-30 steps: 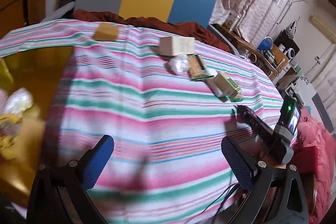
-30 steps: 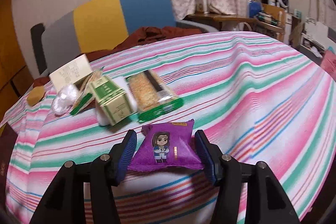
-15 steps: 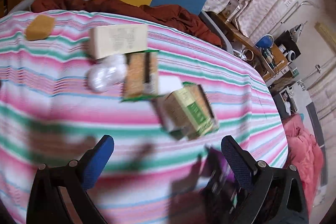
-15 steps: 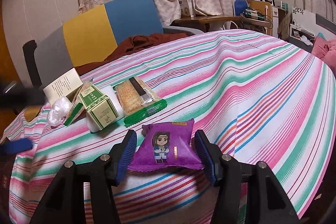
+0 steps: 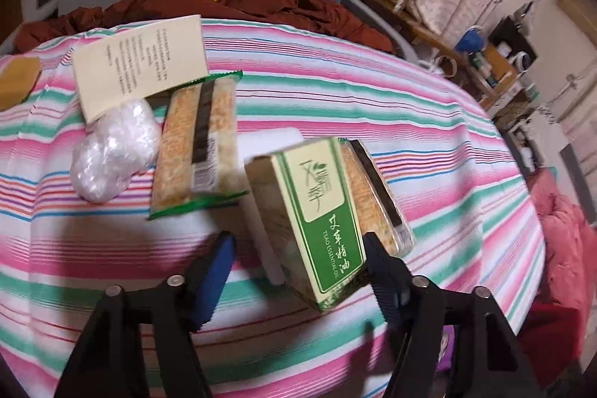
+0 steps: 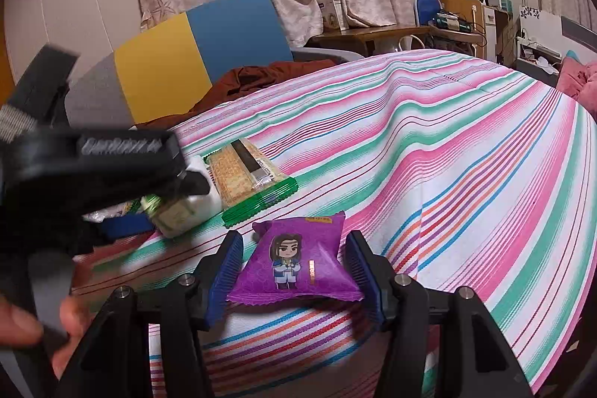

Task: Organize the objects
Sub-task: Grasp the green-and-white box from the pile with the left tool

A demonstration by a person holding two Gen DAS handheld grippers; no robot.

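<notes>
Left wrist view: the left gripper (image 5: 296, 267) has just been closing around the green box (image 5: 309, 222), which lies between its blue pads in the lower centre of the frame. The right pad (image 5: 377, 267) sits against the box's right edge, while a gap shows between the left pad (image 5: 216, 267) and the box, so the jaws are about half open and not yet clamped. The box's long axis runs from the upper left toward the lower right, skewed to the jaw line, so I judge that the grip will land on its long sides only if the wrist turns a little. A cracker pack (image 5: 377, 196) lies right behind the box, another cracker pack (image 5: 199, 144) to its left, then a crumpled plastic ball (image 5: 112, 155) and a cream card (image 5: 141, 62) at upper left, all on the striped cloth (image 5: 373, 92). Right wrist view shows what the left cannot: the right gripper (image 6: 293, 271) holds a purple snack pouch (image 6: 294, 263) pinched between its pads at lower centre, and the left gripper's black body covers most of the box. The left hand is clearly the nearer to the box.
</notes>
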